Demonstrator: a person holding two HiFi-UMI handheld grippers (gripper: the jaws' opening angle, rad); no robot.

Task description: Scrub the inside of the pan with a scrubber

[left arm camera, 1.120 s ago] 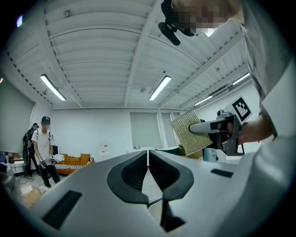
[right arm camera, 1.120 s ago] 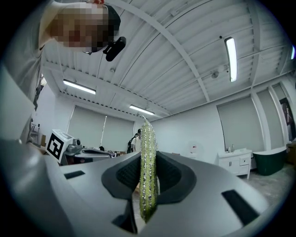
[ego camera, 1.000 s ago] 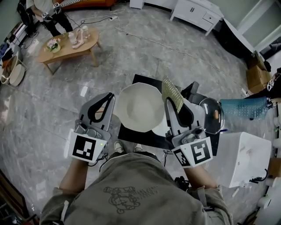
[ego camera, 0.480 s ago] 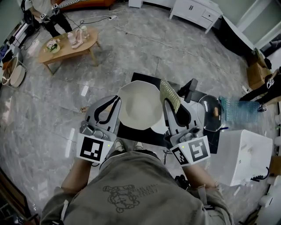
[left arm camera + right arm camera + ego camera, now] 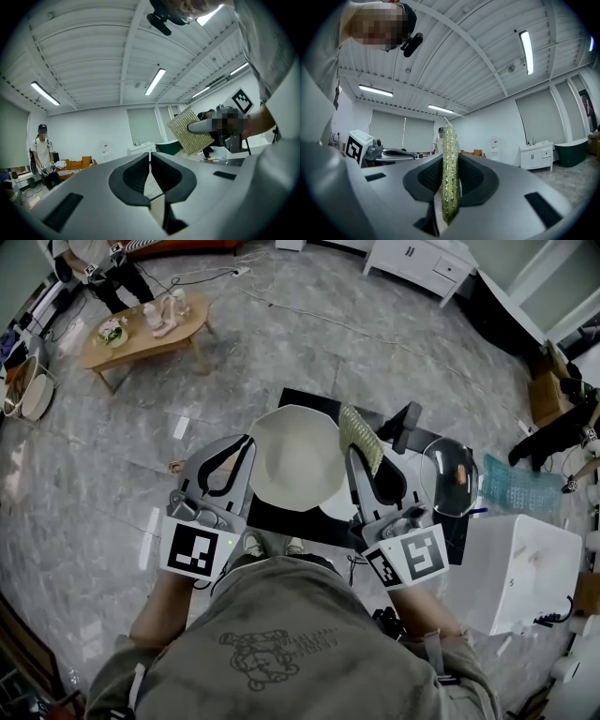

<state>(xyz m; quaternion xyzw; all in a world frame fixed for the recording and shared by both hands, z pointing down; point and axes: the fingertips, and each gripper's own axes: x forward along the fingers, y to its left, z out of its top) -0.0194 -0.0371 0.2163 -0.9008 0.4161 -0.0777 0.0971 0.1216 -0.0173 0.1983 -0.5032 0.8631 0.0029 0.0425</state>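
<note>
The pan (image 5: 295, 457), white inside, is seen on the dark counter (image 5: 281, 517) between the two claws. The scrubber (image 5: 362, 434) is clamped upright in the right claw (image 5: 364, 454), just beside the rim. The left claw (image 5: 150, 159) is shut, empty. For good contact, the scrubber is best laid flat inside.

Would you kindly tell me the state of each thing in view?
Pan: open side up, uncovered.
Lid: off, lying right of pan.
Scrubber: clamped upright.
Left gripper: shut, empty.
Right gripper: shut on scrubber.
</note>
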